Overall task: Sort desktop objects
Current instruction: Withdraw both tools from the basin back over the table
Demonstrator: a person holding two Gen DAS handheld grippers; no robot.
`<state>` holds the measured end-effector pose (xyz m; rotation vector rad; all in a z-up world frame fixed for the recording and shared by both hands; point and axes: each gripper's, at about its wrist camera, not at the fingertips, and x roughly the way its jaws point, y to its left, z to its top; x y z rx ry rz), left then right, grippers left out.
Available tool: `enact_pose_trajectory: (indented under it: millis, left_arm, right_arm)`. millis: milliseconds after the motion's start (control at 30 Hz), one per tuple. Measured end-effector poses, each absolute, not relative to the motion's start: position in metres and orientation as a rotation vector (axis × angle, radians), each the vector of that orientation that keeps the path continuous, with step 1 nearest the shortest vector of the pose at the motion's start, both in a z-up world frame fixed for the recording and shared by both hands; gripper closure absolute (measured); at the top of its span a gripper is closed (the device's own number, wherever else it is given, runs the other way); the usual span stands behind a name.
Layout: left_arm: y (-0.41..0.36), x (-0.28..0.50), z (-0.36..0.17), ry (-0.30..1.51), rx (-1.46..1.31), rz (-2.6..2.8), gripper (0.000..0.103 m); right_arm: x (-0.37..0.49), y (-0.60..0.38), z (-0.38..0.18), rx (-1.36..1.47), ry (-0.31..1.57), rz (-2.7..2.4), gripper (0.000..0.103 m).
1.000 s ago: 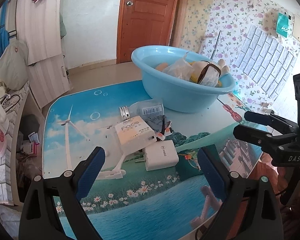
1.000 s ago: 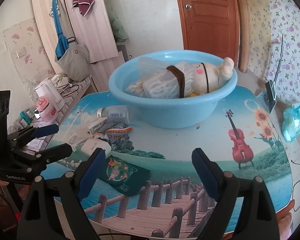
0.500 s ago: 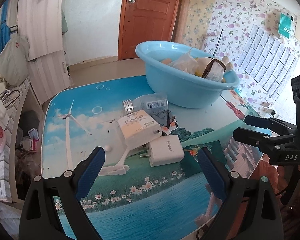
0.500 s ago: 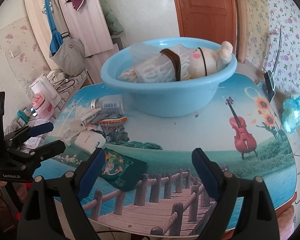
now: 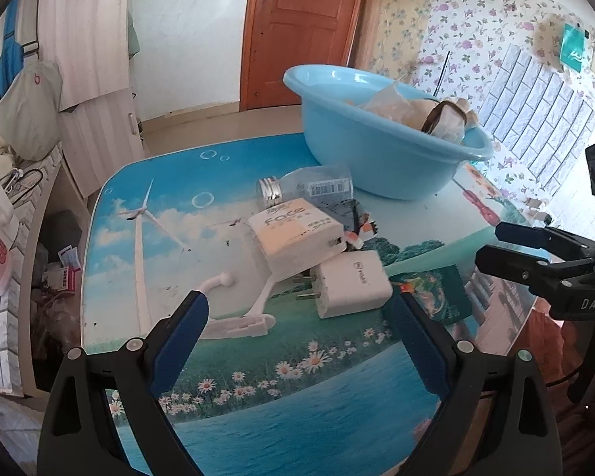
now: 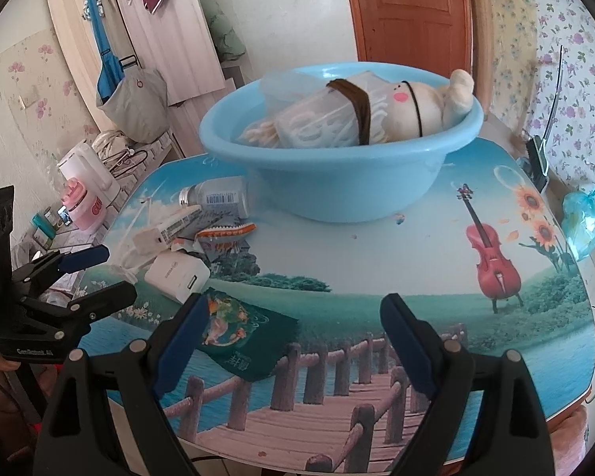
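A loose pile lies on the picture-printed table (image 5: 258, 416): a white charger plug (image 5: 353, 283) (image 6: 177, 275), a tissue pack marked "Face" (image 5: 297, 234), a clear bottle with a metal cap (image 5: 309, 190) (image 6: 214, 197), a crumpled snack wrapper (image 6: 226, 234), a white plastic hook piece (image 5: 242, 313) and a green packet (image 6: 244, 337) (image 5: 440, 293). A light blue basin (image 5: 380, 158) (image 6: 337, 186) behind the pile holds a plush toy (image 6: 424, 107) and bagged items. My left gripper (image 5: 299, 309) hangs open just short of the charger. My right gripper (image 6: 293, 317) is open beside the green packet, holding nothing.
The table's near edge runs under both grippers. Left of the table stand a low shelf with a white kettle (image 6: 85, 172) and pink cup (image 6: 81, 204). A wooden door (image 5: 301, 27) and flowered wall lie behind. A teal bag (image 6: 581, 220) sits off the right edge.
Both grippers have moved forward and lower toward the pile, so the charger and green packet sit closer between the fingers. Nothing on the table has shifted.
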<state>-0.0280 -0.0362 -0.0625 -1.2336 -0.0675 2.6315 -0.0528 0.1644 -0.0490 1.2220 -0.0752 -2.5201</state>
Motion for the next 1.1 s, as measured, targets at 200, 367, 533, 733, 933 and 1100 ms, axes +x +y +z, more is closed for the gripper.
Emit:
enact_pose_trajectory:
  millis: [200,367,533,733,933,1100]
  left_arm:
    - [-0.038,-0.029,-0.066,-0.050,-1.239,2.637,0.009]
    - [-0.038,-0.030,-0.072,-0.014,-1.248,2.650,0.009]
    - [-0.043,-0.031,-0.076,-0.013,-1.252,2.641,0.009]
    - [-0.048,-0.031,-0.080,-0.011,-1.255,2.647,0.009]
    - [-0.052,-0.034,-0.085,-0.023,-1.268,2.639,0.009]
    - [-0.054,-0.034,-0.087,-0.026,-1.277,2.634,0.009]
  right_arm:
    - [-0.054,0.159,-0.052,1.232,-0.060,-2.514,0.013]
    - [-0.056,0.150,-0.056,1.244,-0.026,-2.505,0.013]
    - [-0.058,0.140,-0.060,1.254,0.000,-2.494,0.013]
    - [-0.062,0.133,-0.062,1.260,0.014,-2.487,0.013]
    - [-0.064,0.125,-0.066,1.269,0.037,-2.474,0.013]
    - [-0.065,0.122,-0.068,1.274,0.043,-2.470,0.013]
